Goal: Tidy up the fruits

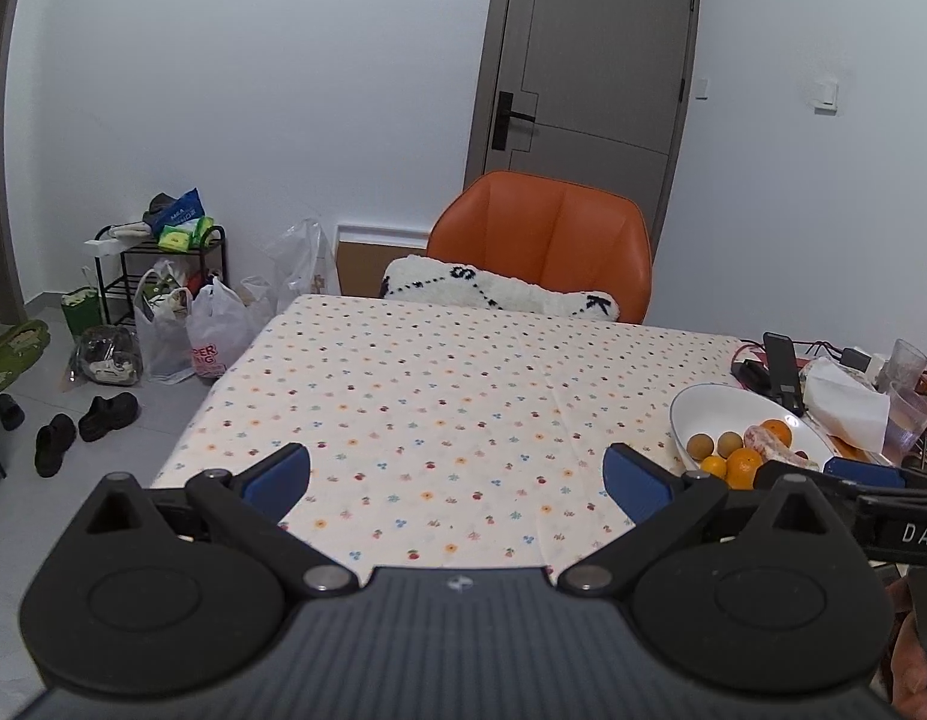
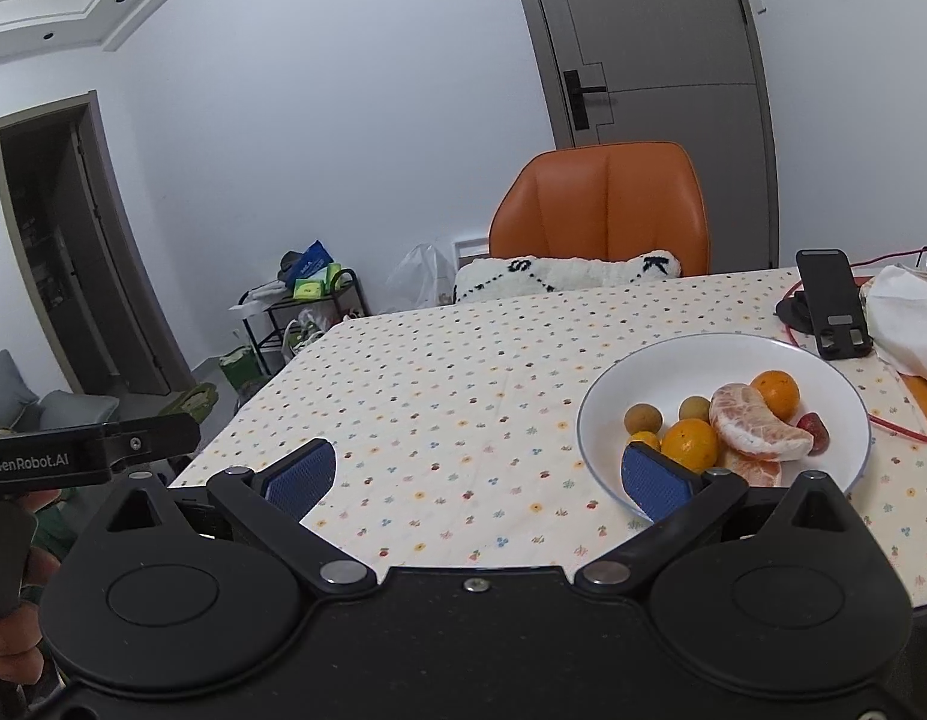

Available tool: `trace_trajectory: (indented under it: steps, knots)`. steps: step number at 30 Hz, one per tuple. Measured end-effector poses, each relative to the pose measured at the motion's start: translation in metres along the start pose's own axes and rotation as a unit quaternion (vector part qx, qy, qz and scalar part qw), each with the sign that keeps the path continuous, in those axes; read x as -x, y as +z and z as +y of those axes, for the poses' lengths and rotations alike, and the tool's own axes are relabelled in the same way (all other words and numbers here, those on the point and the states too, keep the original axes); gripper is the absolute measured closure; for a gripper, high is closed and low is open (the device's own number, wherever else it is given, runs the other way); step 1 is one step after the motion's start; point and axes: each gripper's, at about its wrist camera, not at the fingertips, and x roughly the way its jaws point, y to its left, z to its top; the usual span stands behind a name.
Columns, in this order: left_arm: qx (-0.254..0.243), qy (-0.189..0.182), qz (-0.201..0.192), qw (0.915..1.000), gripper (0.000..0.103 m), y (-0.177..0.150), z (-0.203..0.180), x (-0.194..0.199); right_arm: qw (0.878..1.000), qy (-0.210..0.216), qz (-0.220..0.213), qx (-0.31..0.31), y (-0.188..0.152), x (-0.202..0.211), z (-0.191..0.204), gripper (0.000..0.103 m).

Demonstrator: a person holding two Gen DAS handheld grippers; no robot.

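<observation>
Left wrist view: the left gripper (image 1: pixel 457 483) hovers above the near edge of the table (image 1: pixel 415 384), its blue-padded fingers (image 1: pixel 277 480) spread wide with nothing between them. Ahead of it lies bare dotted cloth. Off to its right sits a white bowl (image 1: pixel 703 405), partly hidden by the right finger and by the right gripper (image 1: pixel 862 471), whose blue pad shows at the frame edge; its jaw state cannot be told from here. In the bowl are oranges (image 1: pixel 744 463), two small brown fruits (image 1: pixel 700 446) and a peeled pinkish segment (image 1: pixel 763 438). Behind the bowl stand a black phone stand (image 1: pixel 784 369), crumpled tissue (image 1: pixel 847 402) and a clear cup (image 1: pixel 904 363). An orange chair (image 1: pixel 547 240) with a white cushion (image 1: pixel 499 291) faces the far side.

Right wrist view: the right gripper (image 2: pixel 481 477) is likewise wide open and holds nothing. The bowl (image 2: pixel 691 360) lies just ahead and to its right, the right fingertip (image 2: pixel 652 480) overlapping the near rim. Inside: three oranges (image 2: pixel 776 393), two brown round fruits (image 2: pixel 643 418), a large peeled citrus segment (image 2: pixel 751 420) lying over another piece, and a small red fruit (image 2: pixel 814 432) on the far right side. All the fruit sits in the bowl; none lies on the cloth. The left gripper's arm (image 2: pixel 91 450) shows at far left.
</observation>
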Motion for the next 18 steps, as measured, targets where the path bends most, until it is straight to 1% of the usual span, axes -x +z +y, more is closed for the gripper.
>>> trace_trajectory:
  steps: [6, 14, 18]
  knots:
    - [-0.006, 0.003, -0.009, 0.9999, 0.000, -0.001, 0.002, 0.016, 1.000, -0.001, 0.006, -0.008, -0.001, 0.012, 0.004, 0.000]
    - [0.007, 0.007, -0.022, 0.9997, 0.000, -0.002, 0.014, 0.039, 1.000, 0.001, 0.008, -0.001, 0.001, 0.031, 0.014, 0.000]
    - [0.007, 0.007, -0.022, 0.9997, 0.000, -0.005, 0.019, 0.048, 1.000, -0.001, 0.007, 0.003, -0.002, 0.037, 0.020, 0.000]
